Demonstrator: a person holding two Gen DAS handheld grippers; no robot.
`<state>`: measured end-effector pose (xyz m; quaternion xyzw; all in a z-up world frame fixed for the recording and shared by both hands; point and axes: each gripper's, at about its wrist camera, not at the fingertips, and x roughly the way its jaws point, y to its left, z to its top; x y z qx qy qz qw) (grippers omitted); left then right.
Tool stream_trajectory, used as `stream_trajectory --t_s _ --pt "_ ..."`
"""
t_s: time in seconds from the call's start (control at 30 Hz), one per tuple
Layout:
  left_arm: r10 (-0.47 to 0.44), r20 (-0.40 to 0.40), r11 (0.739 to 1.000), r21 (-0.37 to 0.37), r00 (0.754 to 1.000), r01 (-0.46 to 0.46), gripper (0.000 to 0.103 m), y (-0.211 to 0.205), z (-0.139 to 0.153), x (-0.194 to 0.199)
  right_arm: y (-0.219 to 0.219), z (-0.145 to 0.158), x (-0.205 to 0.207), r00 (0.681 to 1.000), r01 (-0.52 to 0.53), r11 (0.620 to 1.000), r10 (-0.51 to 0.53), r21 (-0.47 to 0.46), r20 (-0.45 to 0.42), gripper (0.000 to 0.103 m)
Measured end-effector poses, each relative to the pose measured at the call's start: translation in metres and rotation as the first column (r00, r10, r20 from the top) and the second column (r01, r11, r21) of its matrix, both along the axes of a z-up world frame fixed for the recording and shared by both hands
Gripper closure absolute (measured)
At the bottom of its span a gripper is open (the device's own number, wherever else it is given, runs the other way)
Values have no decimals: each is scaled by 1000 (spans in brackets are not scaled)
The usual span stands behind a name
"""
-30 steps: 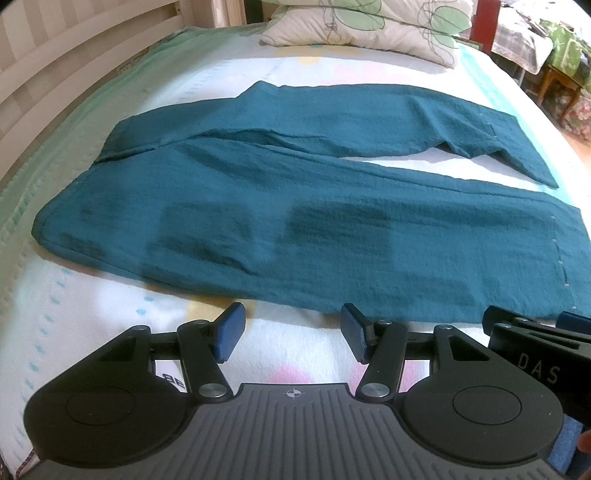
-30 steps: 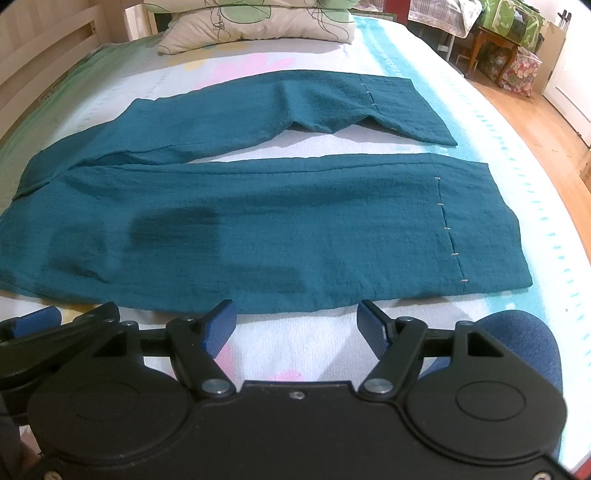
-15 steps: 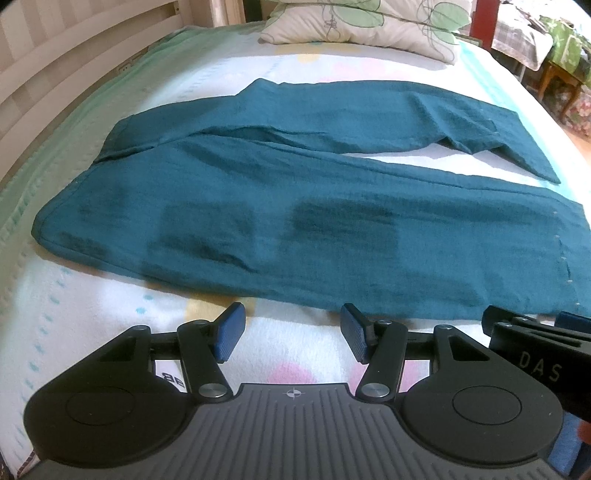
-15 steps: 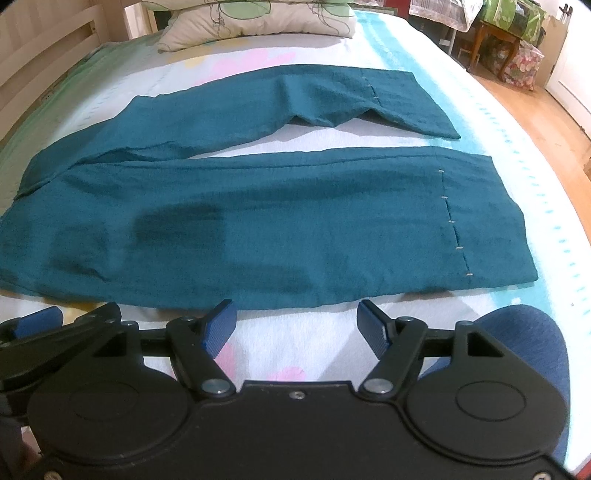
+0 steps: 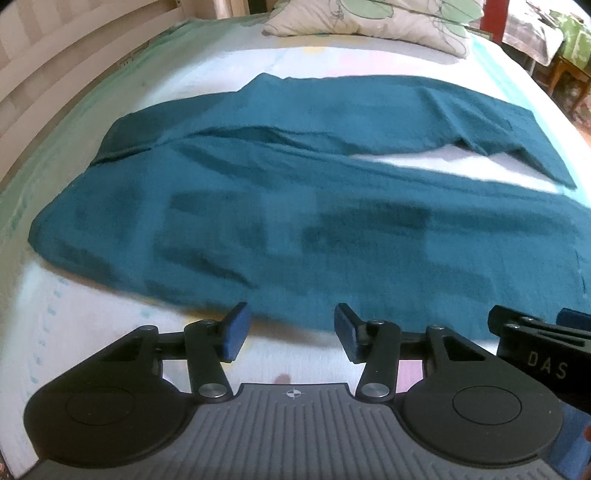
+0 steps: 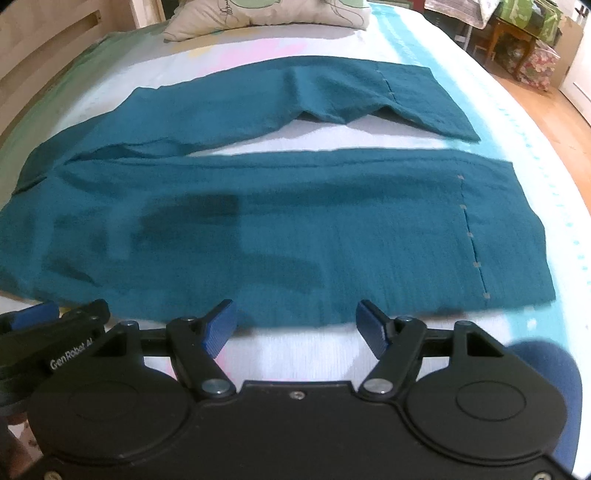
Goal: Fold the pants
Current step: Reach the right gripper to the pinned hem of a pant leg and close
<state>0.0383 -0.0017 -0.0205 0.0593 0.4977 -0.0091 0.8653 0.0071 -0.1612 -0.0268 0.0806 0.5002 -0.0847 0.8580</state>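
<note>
Teal pants (image 5: pixel 303 221) lie flat on the bed, waist at the left and two legs running right with a strip of sheet between them; they also show in the right wrist view (image 6: pixel 295 221). My left gripper (image 5: pixel 291 334) is open and empty, just above the near edge of the near leg. My right gripper (image 6: pixel 297 328) is open and empty at the same near edge, further toward the hem with its white stitches (image 6: pixel 472 236). Each gripper shows at the edge of the other's view.
The bed sheet (image 5: pixel 92 332) is white with pastel marks. A leaf-print pillow (image 5: pixel 369 18) lies at the head. A wooden bed frame (image 5: pixel 44 74) runs along the left. Wooden furniture (image 6: pixel 517 37) and floor lie to the right.
Both grippers have moved forward toward the pants; the near edge of the near leg now reaches their fingertips. Both stay open.
</note>
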Motion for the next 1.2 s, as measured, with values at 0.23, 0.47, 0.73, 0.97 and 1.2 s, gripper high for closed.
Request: stream_trajectory --t_s 0.23,0.47,0.73,0.97,1.2 --pt "1 -2 1000 -19 1000 -1 54 -6 4 46 -10 7 47 999 2 1000 -1 -8 36 32" --pt "-78 2 997 -14 997 78 54 -28 9 126 -27 3 106 997 33 999 -33 4 64 32" --pt "-253 95 967 50 963 249 55 -65 32 269 -50 7 237 987 67 997 -61 -40 149 32" --pt "-347 149 929 189 926 318 55 -42 34 322 -90 3 327 970 159 987 -158 9 185 32" --pt "-474 18 859 229 880 458 55 -9 31 340 -146 -8 370 958 272 961 -276 57 75 32"
